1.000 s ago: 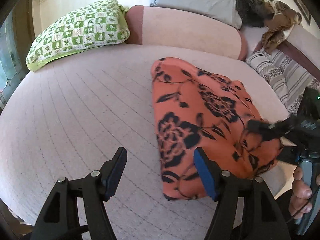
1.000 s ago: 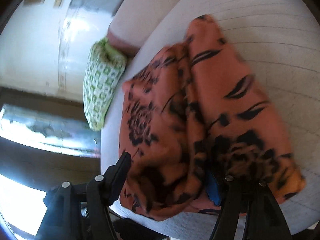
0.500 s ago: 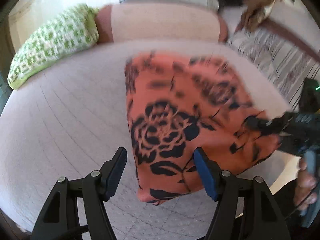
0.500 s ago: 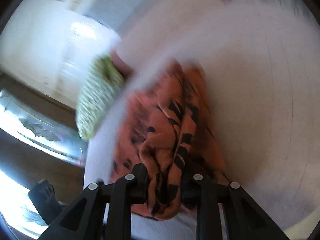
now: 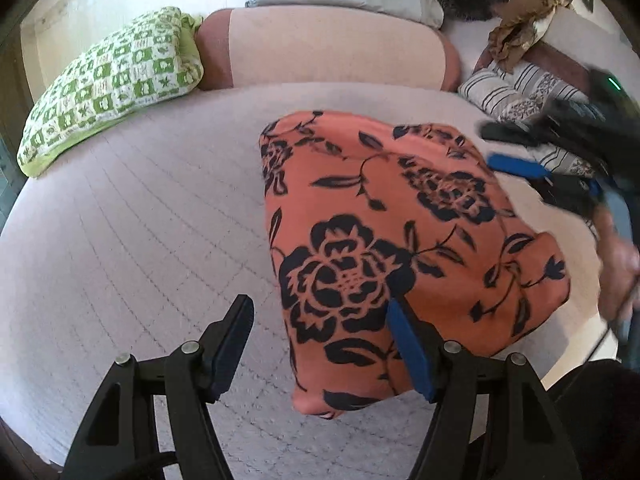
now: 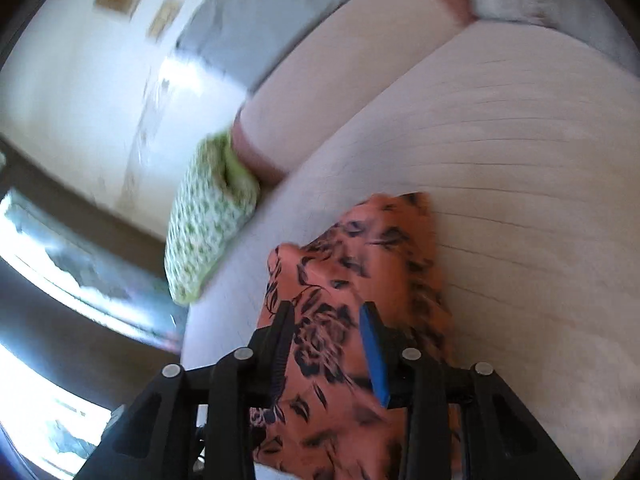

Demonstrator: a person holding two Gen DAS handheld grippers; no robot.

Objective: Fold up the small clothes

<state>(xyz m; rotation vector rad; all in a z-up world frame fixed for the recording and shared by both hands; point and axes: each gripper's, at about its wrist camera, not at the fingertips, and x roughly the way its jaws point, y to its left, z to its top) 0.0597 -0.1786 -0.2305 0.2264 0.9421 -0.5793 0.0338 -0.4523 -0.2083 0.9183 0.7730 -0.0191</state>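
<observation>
Left claw [image 5: 320, 344] — black arms, silver screws, blue pad; right claw [image 6: 326, 344] — same.

Opening right claw [image 6: 326, 350] above orange floral garment [image 6: 360, 264]

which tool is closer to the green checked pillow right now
Left. The left tool hangs over the bedspread, nearer the green checked pillow; the right tool, jaws opening, is beyond the orange floral garment.

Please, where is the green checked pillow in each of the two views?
Left wrist: the pillow lies at upper left, against the pink bolster.
Right wrist: the pillow is left of centre, blurred, standing almost on end.
Shared landmark: the bolster touching the pillow's end.
</observation>
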